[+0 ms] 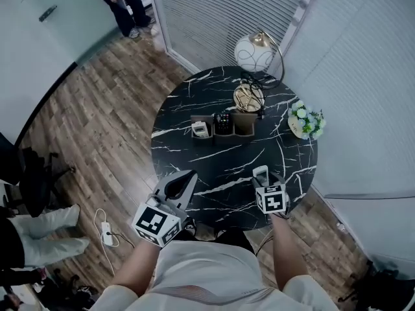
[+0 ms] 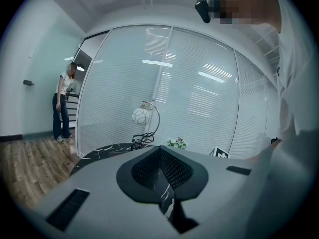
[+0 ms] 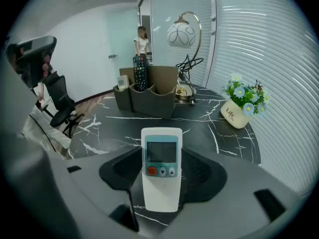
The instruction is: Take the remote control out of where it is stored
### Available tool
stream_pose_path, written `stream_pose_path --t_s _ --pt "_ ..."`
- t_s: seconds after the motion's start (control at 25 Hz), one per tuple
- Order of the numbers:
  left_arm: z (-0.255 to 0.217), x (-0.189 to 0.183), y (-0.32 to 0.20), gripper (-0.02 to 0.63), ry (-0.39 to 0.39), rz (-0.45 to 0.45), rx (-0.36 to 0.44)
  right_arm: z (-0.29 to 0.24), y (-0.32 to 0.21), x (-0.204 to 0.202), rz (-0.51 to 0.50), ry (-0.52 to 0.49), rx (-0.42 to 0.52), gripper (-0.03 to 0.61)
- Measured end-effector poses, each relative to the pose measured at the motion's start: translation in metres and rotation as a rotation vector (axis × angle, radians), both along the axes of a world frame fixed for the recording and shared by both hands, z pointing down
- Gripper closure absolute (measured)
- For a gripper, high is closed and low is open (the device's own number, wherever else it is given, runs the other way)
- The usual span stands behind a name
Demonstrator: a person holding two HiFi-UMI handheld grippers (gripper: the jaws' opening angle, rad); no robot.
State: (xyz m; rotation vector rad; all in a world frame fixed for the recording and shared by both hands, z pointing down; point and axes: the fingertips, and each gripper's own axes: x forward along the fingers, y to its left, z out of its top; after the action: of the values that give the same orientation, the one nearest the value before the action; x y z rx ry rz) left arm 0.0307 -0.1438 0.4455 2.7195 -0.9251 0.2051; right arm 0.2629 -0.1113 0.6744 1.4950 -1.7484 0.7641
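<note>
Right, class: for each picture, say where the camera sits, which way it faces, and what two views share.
Head view: on the person's head, looking steeply down at the marble table; both forearms, left tool, right tool show.
Left gripper view: on the left tool, facing the blinds; closed jaws, person's shirt.
Right gripper view: on the right tool, facing the organiser; jaws gripping a white remote control.
Shared: globe lamp, flower pot.

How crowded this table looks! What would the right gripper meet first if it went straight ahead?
Probably the brown organizer holding the black remote; the right gripper, shut on the white remote, points roughly at it, though depth is unclear.
</note>
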Motion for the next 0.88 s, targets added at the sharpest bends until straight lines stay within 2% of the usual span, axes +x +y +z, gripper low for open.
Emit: stream_pose_path --t_s 0.28,0.44,0.72,0.88 --pt "0.0 -0.008 0.005 0.604 -0.006 -0.024 0.002 0.045 -0.011 -0.011 -0.085 0.06 -0.111 0.328" --pt "0.0 -0.015 0.005 0.604 -0.005 -0.045 -0.002 0.058 -0.006 -0.018 -0.096 0.045 -0.151 0.33" --pt "0.001 -0.019 0.005 0.604 -0.002 -0.056 -0.004 0.063 -0.007 -0.015 -0.073 0.039 -0.144 0.328" --pt "-0.004 -0.016 0.005 0.604 0.0 -0.044 0.005 0.038 -0.018 -0.014 -0.045 -0.001 -0.051 0.327"
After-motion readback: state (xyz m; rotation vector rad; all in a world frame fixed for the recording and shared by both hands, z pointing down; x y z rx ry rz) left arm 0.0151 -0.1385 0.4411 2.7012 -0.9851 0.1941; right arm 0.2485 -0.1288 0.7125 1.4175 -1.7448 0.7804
